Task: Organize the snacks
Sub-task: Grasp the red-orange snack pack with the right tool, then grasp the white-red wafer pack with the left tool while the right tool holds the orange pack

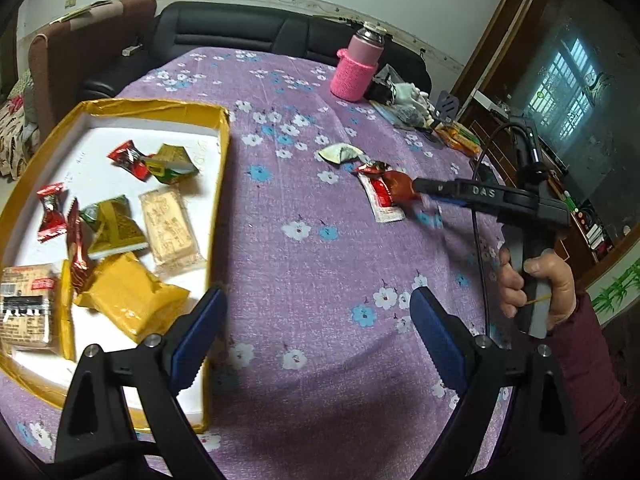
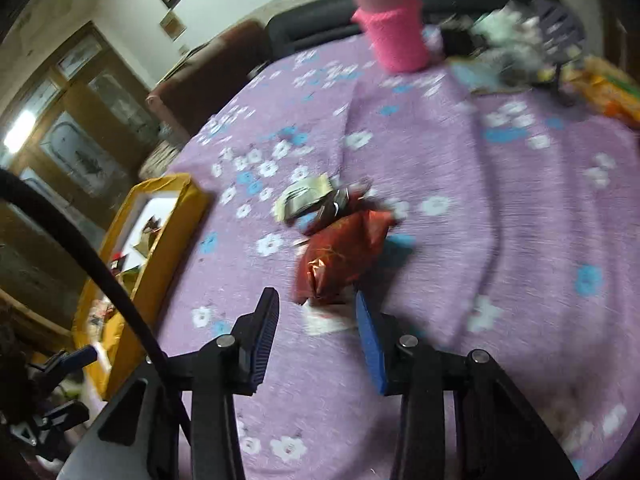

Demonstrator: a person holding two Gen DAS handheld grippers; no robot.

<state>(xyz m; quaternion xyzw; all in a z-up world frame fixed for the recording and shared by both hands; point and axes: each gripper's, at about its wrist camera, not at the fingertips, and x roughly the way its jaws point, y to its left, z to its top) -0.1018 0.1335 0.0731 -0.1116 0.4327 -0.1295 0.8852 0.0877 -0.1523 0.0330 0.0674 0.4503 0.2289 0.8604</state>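
Observation:
A yellow-rimmed box (image 1: 222,148) with a white floor lies on the purple flowered tablecloth at the left and holds several wrapped snacks. My left gripper (image 1: 316,336) is open and empty over the cloth just right of the box. My right gripper (image 2: 316,312) is open, its fingertips either side of the near end of a dark red snack packet (image 2: 340,252), which also shows in the left wrist view (image 1: 400,186). A white and red sachet (image 1: 382,200) lies under it. A small red candy (image 1: 370,168) and a grey-white wrapper (image 1: 340,153) lie just behind.
A pink-sleeved bottle (image 1: 358,68) stands at the table's far side. Gloves, packets and clutter (image 1: 416,108) lie at the far right. The box (image 2: 160,216) sits left of my right gripper. A black sofa (image 1: 240,28) and brown chair (image 1: 80,60) stand behind the table.

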